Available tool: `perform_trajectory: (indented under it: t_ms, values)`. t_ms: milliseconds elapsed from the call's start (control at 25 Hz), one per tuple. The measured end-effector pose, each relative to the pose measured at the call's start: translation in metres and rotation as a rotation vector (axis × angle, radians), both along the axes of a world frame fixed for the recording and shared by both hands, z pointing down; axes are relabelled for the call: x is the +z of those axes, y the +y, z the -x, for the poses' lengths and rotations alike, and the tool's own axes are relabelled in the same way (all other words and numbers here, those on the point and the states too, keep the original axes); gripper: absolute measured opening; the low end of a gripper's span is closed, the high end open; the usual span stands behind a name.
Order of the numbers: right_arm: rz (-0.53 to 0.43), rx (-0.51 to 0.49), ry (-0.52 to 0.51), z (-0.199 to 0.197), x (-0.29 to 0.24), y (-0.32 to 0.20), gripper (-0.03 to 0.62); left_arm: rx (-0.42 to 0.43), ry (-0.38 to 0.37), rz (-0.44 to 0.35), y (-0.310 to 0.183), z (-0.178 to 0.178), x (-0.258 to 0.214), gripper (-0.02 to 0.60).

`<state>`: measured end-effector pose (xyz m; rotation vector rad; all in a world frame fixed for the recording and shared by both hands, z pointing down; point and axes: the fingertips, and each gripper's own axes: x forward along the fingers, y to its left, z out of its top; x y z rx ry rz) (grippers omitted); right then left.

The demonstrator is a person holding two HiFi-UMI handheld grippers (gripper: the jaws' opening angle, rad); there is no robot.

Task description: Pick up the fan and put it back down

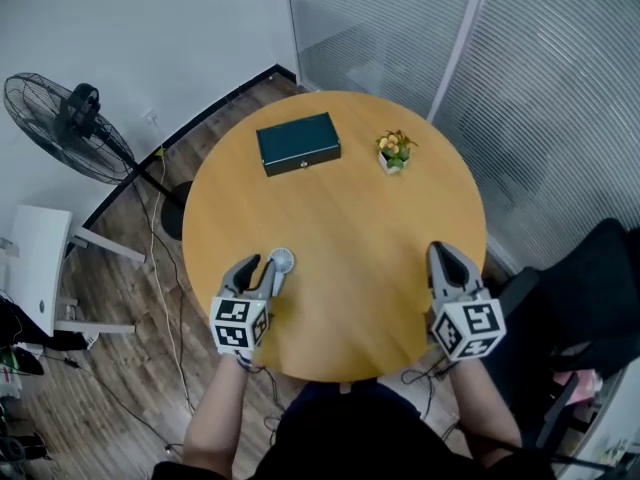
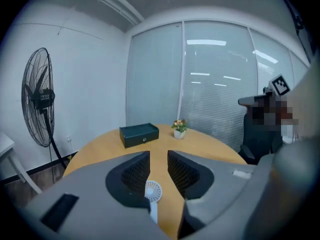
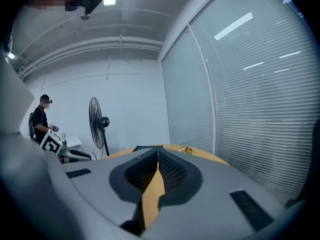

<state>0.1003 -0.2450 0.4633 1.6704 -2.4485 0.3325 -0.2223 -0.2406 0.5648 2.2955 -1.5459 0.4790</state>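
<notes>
A small white handheld fan [image 1: 282,262] lies on the round wooden table [image 1: 350,218] near its front left, its handle pointing toward me. My left gripper [image 1: 257,266] hovers just left of and over it, with a narrow gap between the jaws. In the left gripper view the fan [image 2: 153,190] shows through that gap on the tabletop below the left gripper [image 2: 158,155], and neither pad touches it. My right gripper [image 1: 438,252] hangs over the table's front right, shut and holding nothing; the right gripper [image 3: 158,152] shows its jaws meeting at the tips.
A dark green box [image 1: 298,143] and a small potted flower [image 1: 394,151] stand at the table's far side. A black pedestal fan [image 1: 70,126] and a white stand [image 1: 35,258] are on the floor at left. A black chair [image 1: 590,288] is at right, a blind-covered glass wall behind.
</notes>
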Motion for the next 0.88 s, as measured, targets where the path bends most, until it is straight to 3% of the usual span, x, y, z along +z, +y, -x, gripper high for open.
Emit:
perform_trajectory:
  t_ms: [160, 320, 880]
  values:
    - [-0.056, 0.005, 0.012, -0.005, -0.024, 0.0, 0.008, -0.003, 0.062, -0.103, 0.003, -0.007, -0.054, 0.066]
    - [-0.112, 0.018, 0.008, -0.011, -0.049, 0.001, 0.005, -0.011, 0.075, -0.172, 0.009, -0.009, -0.097, 0.025]
    - [-0.32, -0.018, 0.006, -0.001, -0.134, 0.028, 0.005, -0.049, 0.156, -0.453, 0.041, -0.016, -0.236, 0.011]
